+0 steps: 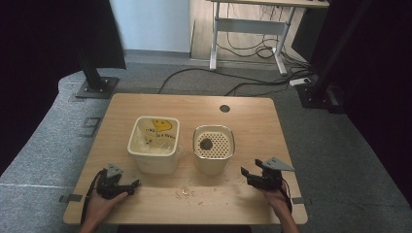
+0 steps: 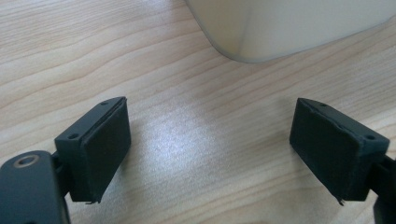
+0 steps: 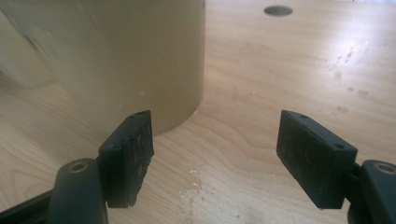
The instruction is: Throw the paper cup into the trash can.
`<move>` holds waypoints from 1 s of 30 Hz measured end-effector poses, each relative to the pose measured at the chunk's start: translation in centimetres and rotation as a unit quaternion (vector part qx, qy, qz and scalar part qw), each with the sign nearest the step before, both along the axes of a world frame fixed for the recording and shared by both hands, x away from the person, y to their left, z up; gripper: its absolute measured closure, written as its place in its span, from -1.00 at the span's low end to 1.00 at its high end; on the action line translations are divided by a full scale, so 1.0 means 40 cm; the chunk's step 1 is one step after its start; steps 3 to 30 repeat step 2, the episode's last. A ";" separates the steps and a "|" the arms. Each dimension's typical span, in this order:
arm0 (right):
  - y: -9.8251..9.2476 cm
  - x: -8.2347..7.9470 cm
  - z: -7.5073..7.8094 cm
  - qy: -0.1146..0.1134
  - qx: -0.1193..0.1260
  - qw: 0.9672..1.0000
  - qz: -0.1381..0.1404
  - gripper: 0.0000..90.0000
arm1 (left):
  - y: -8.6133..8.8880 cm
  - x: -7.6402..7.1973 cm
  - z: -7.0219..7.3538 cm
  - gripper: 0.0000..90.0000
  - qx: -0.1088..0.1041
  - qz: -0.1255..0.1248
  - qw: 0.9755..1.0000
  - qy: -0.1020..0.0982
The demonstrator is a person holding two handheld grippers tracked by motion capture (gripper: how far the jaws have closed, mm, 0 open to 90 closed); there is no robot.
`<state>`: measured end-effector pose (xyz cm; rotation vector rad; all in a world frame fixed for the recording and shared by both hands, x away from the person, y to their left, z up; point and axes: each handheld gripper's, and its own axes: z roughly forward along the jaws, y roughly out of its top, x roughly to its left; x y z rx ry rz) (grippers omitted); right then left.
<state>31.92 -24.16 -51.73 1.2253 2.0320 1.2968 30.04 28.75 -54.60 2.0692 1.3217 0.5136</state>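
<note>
My left gripper [image 1: 127, 186] and right gripper [image 1: 249, 174] both stand wide apart, empty. The strainer tub [image 1: 214, 149] looks light, stiff, slippery; I would grip its rim.

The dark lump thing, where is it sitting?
In the high view, the dark lump sits on the holed tray inside the right-hand container, near its left rim, just right of the bin with the yellow smiley liner.
</note>
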 end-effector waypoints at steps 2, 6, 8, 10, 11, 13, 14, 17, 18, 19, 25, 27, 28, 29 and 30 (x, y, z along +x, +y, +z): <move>0.005 0.009 -0.014 0.008 -0.008 1.000 0.000 -0.40 | -0.003 0.005 0.000 -0.74 0.000 0.000 1.000 0.000; 0.005 0.009 -0.014 0.008 -0.008 1.000 0.000 -0.40 | -0.003 0.005 0.000 -0.74 0.000 0.000 1.000 0.000; 0.005 0.009 -0.014 0.008 -0.008 1.000 0.000 -0.40 | -0.003 0.005 0.000 -0.74 0.000 0.000 1.000 0.000; 0.005 0.009 -0.014 0.008 -0.008 1.000 0.000 -0.40 | -0.003 0.005 0.000 -0.74 0.000 0.000 1.000 0.000; 0.005 0.009 -0.014 0.008 -0.008 1.000 0.000 -0.40 | -0.003 0.005 0.000 -0.74 0.000 0.000 1.000 0.000; 0.005 0.009 -0.014 0.008 -0.008 1.000 0.000 -0.40 | -0.003 0.005 0.000 -0.74 0.000 0.000 1.000 0.000; 0.005 0.009 -0.014 0.008 -0.008 1.000 0.000 -0.40 | -0.003 0.005 0.000 -0.74 0.000 0.000 1.000 0.000; 0.005 0.009 -0.014 0.008 -0.008 1.000 0.000 -0.40 | -0.003 0.005 0.000 -0.74 0.000 0.000 1.000 0.000; 0.005 0.009 -0.014 0.008 -0.008 1.000 0.000 -0.40 | -0.003 0.005 0.000 -0.74 0.000 0.000 1.000 0.000; 0.005 0.009 -0.014 0.008 -0.008 1.000 0.000 -0.40 | -0.003 0.005 0.000 -0.74 0.000 0.000 1.000 0.000; 0.005 0.009 -0.014 0.008 -0.008 1.000 0.000 -0.40 | -0.003 0.005 0.000 -0.74 0.000 0.000 1.000 0.000; 0.005 0.009 -0.014 0.008 -0.008 1.000 0.000 -0.40 | -0.003 0.005 0.000 -0.74 0.000 0.000 1.000 0.000; 0.005 0.009 -0.014 0.008 -0.008 1.000 0.000 -0.40 | -0.003 0.005 0.000 -0.74 0.000 0.000 1.000 0.000; 0.005 0.009 -0.014 0.008 -0.008 1.000 0.000 -0.40 | -0.003 0.005 0.000 -0.74 0.000 0.000 1.000 0.000; 0.005 0.009 -0.014 0.008 -0.008 1.000 0.000 -0.40 | -0.003 0.005 0.000 -0.74 0.000 0.000 1.000 0.000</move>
